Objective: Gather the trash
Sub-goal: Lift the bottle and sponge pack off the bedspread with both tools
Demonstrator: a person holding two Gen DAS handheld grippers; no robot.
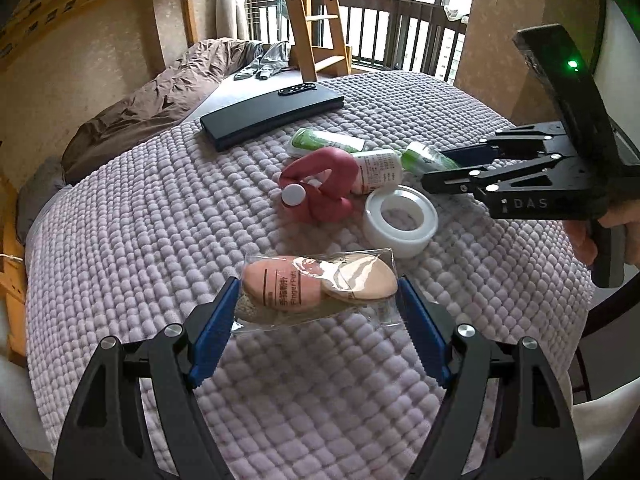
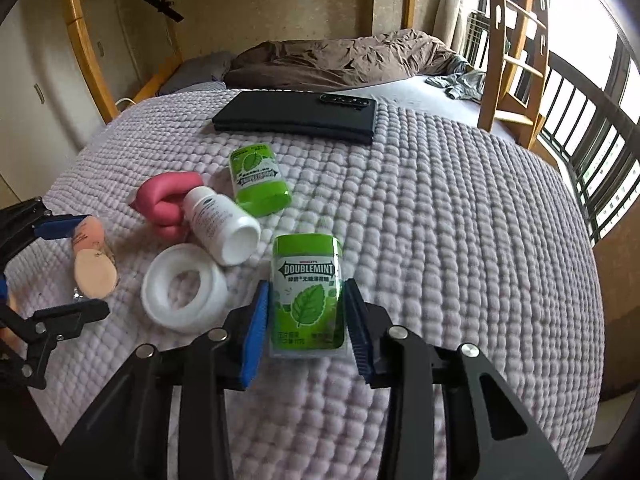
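- The Doublemint bottle (image 2: 308,300) lies on the quilted blanket (image 2: 440,240), label up, just to the right of the white tape roll (image 2: 184,292), which serves as the landmark here.
- The right gripper (image 2: 306,332) straddles this bottle: blue pads (image 2: 254,332) sit close on both sides, the left one looks to be touching, and a thin gap may remain on the right. I judge it nearly closed around the bottle but not surely clamped.
- Left of the tape roll lies the clear puff packet (image 1: 316,288); the left gripper (image 1: 316,312) brackets it with its jaws wide, pads at the packet's ends, nothing gripped yet.
- Behind the roll sit a white pill bottle (image 2: 222,224) on its side, a pink rubbery object (image 2: 166,204) and a second green bottle (image 2: 258,178); farther back, a black flat case (image 2: 296,118).
- Risks, as I judge them: the smooth, rounded bottle could squirt forward out of the pads if they close near its base; the soft blanket gives, so fingers may snag the fabric; the slippery packet may crumple or slide instead of lifting.
- Pose: both grippers come in low, nearly level with the blanket, the right from the near edge, the left from the roll's far left.
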